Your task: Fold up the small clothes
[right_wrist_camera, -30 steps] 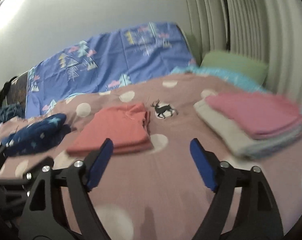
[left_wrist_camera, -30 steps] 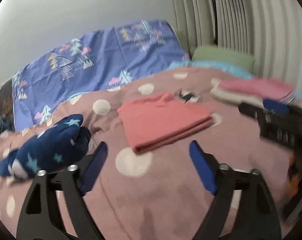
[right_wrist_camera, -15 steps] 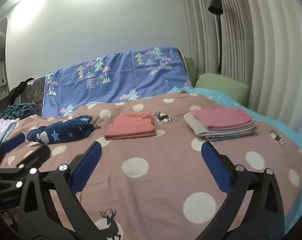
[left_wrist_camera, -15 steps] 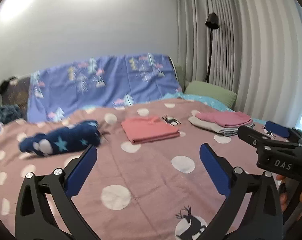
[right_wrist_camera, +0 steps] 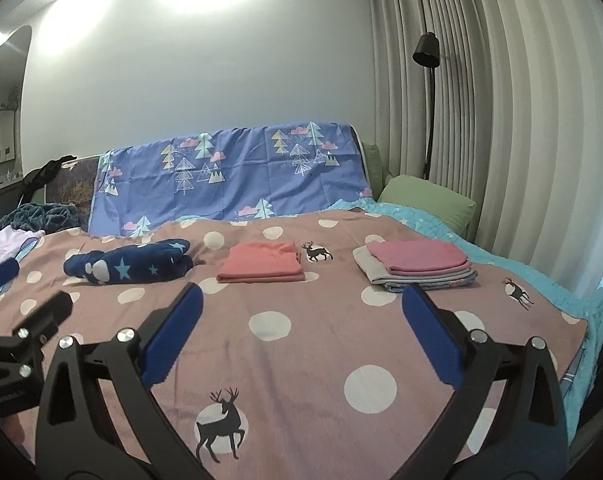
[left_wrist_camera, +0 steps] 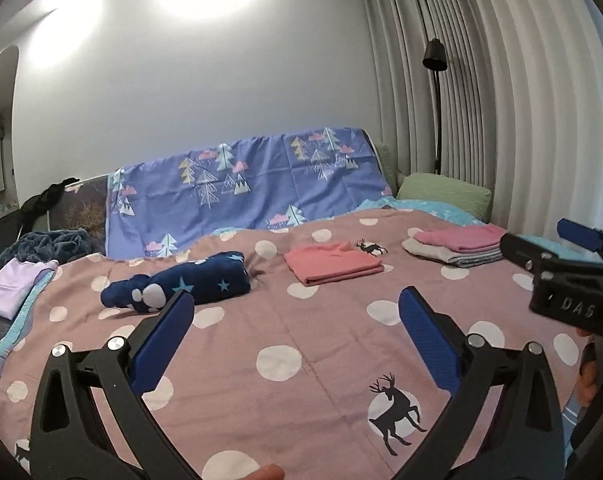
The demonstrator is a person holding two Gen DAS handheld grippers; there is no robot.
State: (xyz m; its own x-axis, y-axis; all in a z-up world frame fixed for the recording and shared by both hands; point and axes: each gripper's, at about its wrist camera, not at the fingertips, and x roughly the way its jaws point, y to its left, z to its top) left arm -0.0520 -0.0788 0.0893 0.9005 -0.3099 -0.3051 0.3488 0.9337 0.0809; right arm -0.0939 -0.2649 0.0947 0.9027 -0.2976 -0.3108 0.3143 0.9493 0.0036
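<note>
Both tools, left tool [left_wrist_camera: 293, 334] and right tool [right_wrist_camera: 301, 328], gape fully, holding nothing. Salmon garment [right_wrist_camera: 261, 267] lies folded; you should next reach for the crumpled navy star garment [left_wrist_camera: 181, 286].

Bedroom surroundings as I see them, placed from the bed.

I look across a pink spotted bedspread [right_wrist_camera: 309, 344] printed with dark deer; it covers the bed. Behind the bed's far edge, a blue sheet with tree and cloud patterns [right_wrist_camera: 229, 176] hangs upright against a pale wall [right_wrist_camera: 205, 72]. At the bed's far right corner I see a green pillow [right_wrist_camera: 429, 200] resting on a turquoise blanket [right_wrist_camera: 513, 264]. Beyond that corner a black floor lamp [right_wrist_camera: 425, 52] stands before long grey curtains [right_wrist_camera: 521, 120]. Off the bed's far left corner lies a crumpled dark teal blanket [left_wrist_camera: 53, 242].
</note>
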